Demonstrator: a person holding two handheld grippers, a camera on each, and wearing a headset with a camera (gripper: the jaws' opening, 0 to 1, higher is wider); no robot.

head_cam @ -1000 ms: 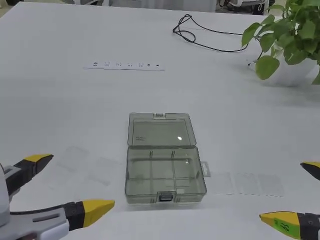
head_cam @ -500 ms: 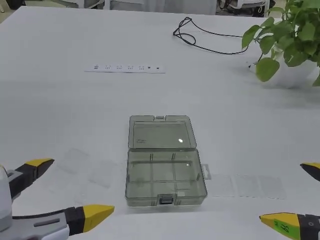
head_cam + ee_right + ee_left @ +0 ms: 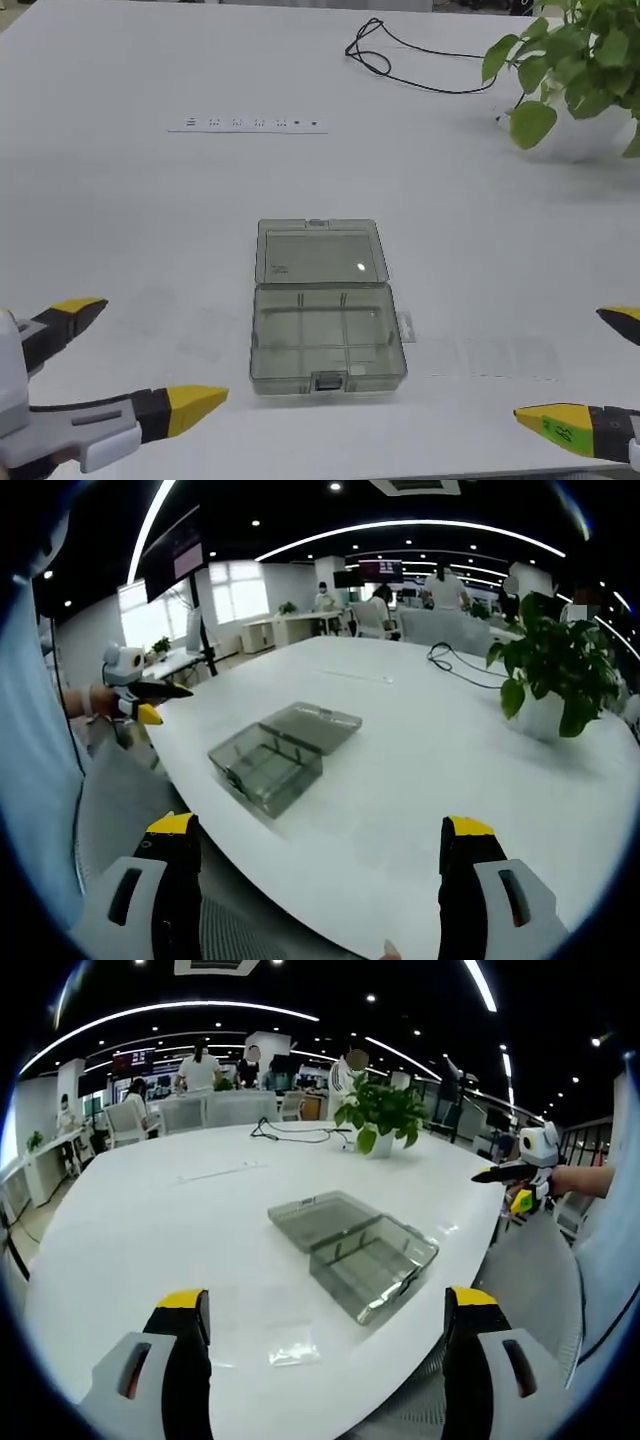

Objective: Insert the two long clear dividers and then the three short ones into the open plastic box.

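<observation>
On white office tabletop, open plastic box centred, potted plant and black cable beyond, left hand-held gripper and right hand-held gripper both spread.

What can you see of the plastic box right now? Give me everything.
The plastic box is a smoky, translucent grey rectangle lying flat on the white table. Its lid is fully open, folded back flat on the far side and joined along the shared hinge edge. A small latch sits at the middle of the near wall. Faint grid lines show inside the base; I cannot tell whether they are dividers or slot ribs. The left gripper and right gripper are both apart from it.
</observation>
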